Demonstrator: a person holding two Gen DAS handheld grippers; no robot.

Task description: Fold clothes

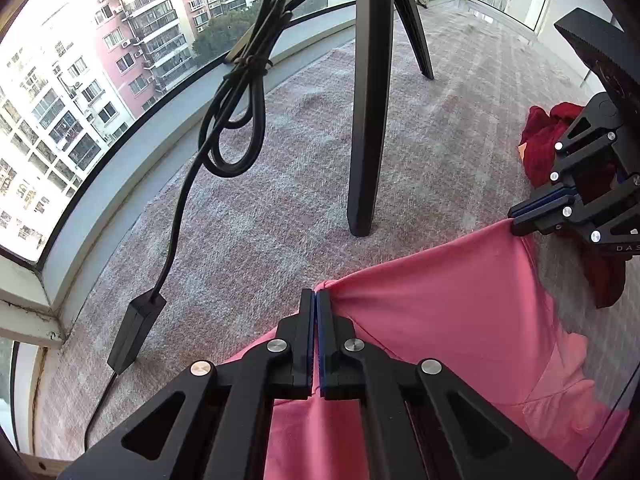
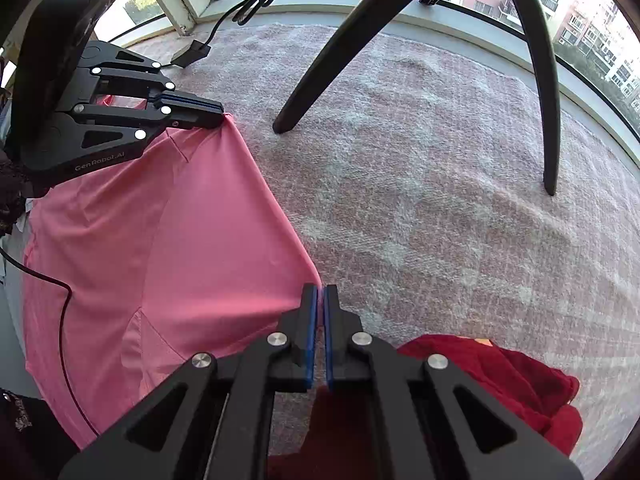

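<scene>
A pink garment (image 1: 448,320) hangs stretched between my two grippers above a pinkish carpet. My left gripper (image 1: 316,296) is shut on one corner of its top edge, and it shows again in the right wrist view as the left gripper (image 2: 220,114) at the upper left. My right gripper (image 2: 321,292) is shut on the other corner of the pink garment (image 2: 160,248). From the left wrist camera the right gripper (image 1: 514,218) pinches the cloth at the right edge. The fabric sags below both grips.
A crumpled dark red garment (image 2: 500,384) lies on the carpet (image 2: 440,200), also seen as the red garment (image 1: 540,140). Black tripod legs (image 1: 366,120) stand ahead. A black cable with a power brick (image 1: 136,332) runs along the curved window sill (image 1: 120,184).
</scene>
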